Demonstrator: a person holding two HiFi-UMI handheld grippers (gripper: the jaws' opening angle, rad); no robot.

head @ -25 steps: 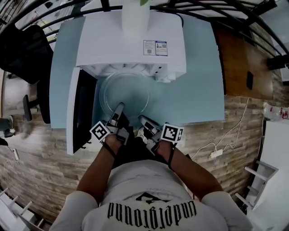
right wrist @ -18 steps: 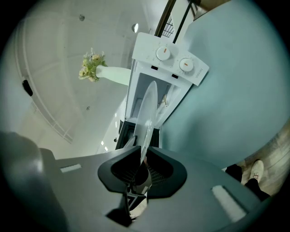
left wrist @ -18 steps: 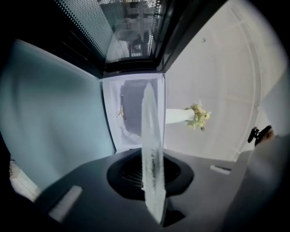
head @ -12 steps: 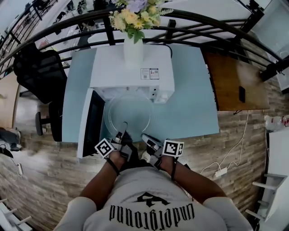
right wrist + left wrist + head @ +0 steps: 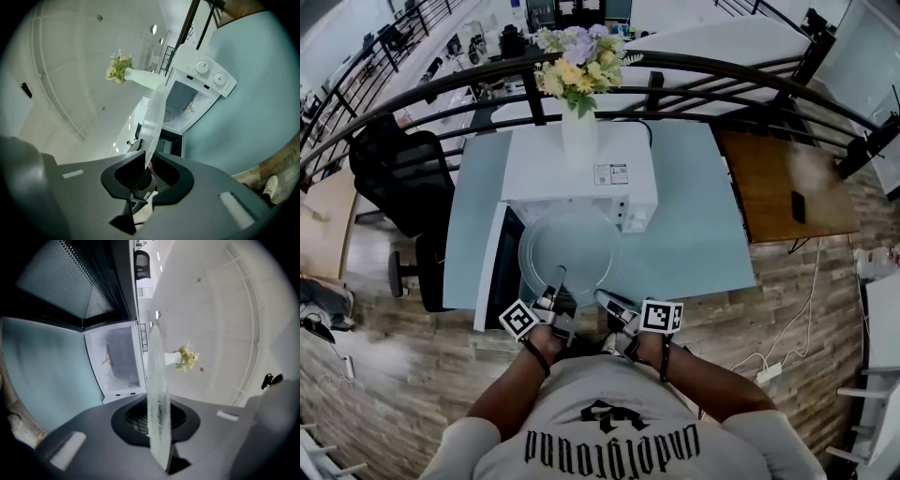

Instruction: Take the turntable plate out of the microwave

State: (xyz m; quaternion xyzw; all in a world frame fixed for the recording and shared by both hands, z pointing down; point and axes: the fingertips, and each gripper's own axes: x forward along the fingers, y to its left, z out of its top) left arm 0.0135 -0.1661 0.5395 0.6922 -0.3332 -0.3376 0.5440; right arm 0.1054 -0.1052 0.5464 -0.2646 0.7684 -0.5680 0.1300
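The clear glass turntable plate (image 5: 570,253) hangs in front of the white microwave (image 5: 581,173), outside its cavity and above the light-blue table (image 5: 703,234). My left gripper (image 5: 553,286) is shut on the plate's near-left rim. My right gripper (image 5: 607,302) is shut on the near-right rim. In the left gripper view the plate (image 5: 157,390) stands edge-on between the jaws of the left gripper (image 5: 157,427). In the right gripper view the plate's rim (image 5: 154,117) runs into the pinched jaws of the right gripper (image 5: 146,171). The empty microwave cavity (image 5: 117,362) shows behind.
The microwave door (image 5: 504,272) stands swung open to the left of the plate. A white vase of flowers (image 5: 579,103) stands on top of the microwave. A black chair (image 5: 398,178) is at the left, a wooden table (image 5: 778,178) at the right, a dark railing (image 5: 722,70) behind.
Both grippers have risen together with the plate between them. The head view has pulled back, so the vase, flowers and railing now show.
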